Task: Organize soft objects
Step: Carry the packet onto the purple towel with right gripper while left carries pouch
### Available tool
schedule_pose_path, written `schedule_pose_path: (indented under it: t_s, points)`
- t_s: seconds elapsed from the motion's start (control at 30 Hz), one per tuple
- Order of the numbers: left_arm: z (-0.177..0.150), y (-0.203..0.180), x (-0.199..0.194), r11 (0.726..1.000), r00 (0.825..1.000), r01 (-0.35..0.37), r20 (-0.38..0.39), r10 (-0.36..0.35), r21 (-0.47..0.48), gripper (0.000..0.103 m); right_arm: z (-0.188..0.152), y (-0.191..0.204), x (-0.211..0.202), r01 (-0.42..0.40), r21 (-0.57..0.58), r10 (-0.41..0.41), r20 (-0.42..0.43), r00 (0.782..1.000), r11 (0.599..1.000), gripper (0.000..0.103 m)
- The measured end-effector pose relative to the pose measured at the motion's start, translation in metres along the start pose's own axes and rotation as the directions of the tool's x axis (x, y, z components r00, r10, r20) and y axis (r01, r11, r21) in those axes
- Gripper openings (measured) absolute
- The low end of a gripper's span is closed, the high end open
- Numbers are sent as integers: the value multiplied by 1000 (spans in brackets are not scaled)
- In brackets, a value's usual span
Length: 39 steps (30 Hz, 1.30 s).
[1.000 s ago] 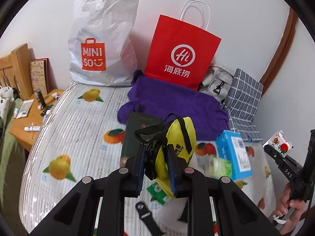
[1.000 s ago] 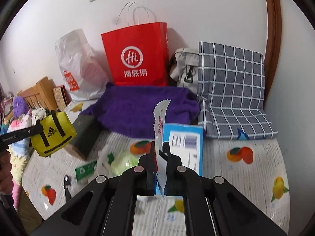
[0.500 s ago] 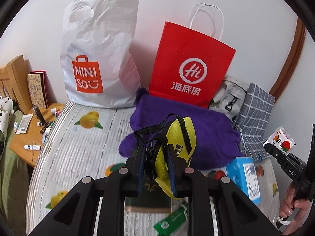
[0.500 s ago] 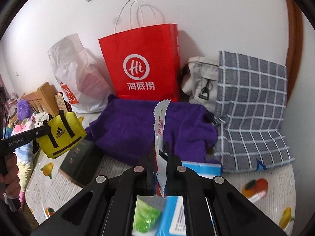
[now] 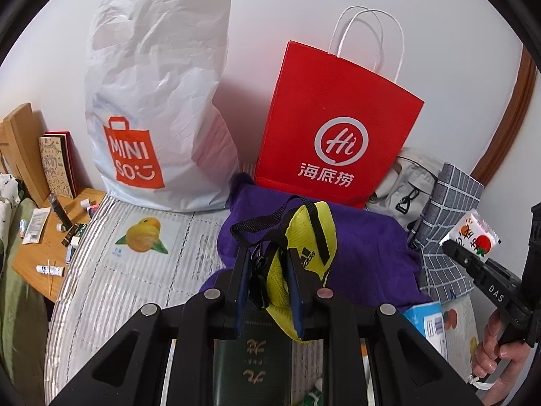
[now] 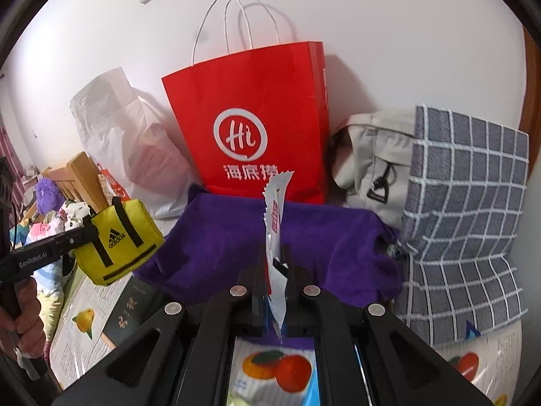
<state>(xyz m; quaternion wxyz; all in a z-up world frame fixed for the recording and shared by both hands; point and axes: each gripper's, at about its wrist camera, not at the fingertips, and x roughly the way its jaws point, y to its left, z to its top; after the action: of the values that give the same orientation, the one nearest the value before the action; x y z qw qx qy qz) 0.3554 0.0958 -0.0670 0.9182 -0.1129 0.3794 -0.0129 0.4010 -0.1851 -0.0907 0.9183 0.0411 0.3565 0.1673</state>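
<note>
On a bed crowded with bags, the left gripper (image 5: pixel 267 277) pinches a yellow pouch (image 5: pixel 304 253) between its fingers, held off the mattress ahead of the white plastic bag (image 5: pixel 152 108) and red paper bag (image 5: pixel 334 135), likely bound for one. The right gripper (image 6: pixel 274 277) clamps a snack packet (image 6: pixel 275 223) upright above the purple cloth (image 6: pixel 236 243).

The dark book (image 5: pixel 252 355) is getting mostly blocked by the left tongs (image 5: pixel 267 282), and the blue box (image 5: pixel 427 324) at 4 o'clock is hiding under the purple towel (image 5: pixel 368 253).
</note>
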Motion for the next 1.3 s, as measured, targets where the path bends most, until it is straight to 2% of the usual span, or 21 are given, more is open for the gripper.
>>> schedule_pose_path:
  t_s: [0.17, 0.3, 0.43, 0.57, 0.67, 0.83, 0.97, 1.1, 1.3]
  points:
    - [11, -7, 14, 1000, 1000, -2, 2, 2, 9, 20, 17, 0, 10, -24, 11, 24, 35, 999, 1000, 4]
    - [19, -12, 32, 1000, 1000, -10, -11, 10, 9, 20, 13, -7, 25, -31, 21, 31, 26, 999, 999, 5]
    - [22, -15, 53, 1000, 1000, -11, -19, 11, 3, 20, 4, -23, 53, -44, 58, 47, -50, 998, 997, 5]
    - [29, -15, 84, 999, 998, -5, -63, 3, -39, 20, 0, -29, 67, -30, 40, 34, -103, 994, 999, 5]
    - [31, -19, 102, 1000, 997, -22, -76, 20, -18, 20, -3, -30, 78, -29, 22, 32, -131, 991, 999, 4]
    - [31, -13, 125, 999, 993, 11, -120, -14, -32, 20, -14, -36, 104, -70, 34, 76, -223, 972, 997, 5]
    - [32, -6, 132, 999, 992, 3, -130, -10, -53, 20, -22, -40, 120, -89, 58, 102, -281, 954, 994, 5]
    - [30, 4, 141, 998, 988, -21, -151, 11, -65, 20, -30, -44, 134, -156, 112, 185, -330, 926, 981, 5]
    - [29, 12, 155, 993, 984, 28, -170, -47, -112, 20, -40, -43, 149, -153, 107, 182, -383, 905, 982, 5]
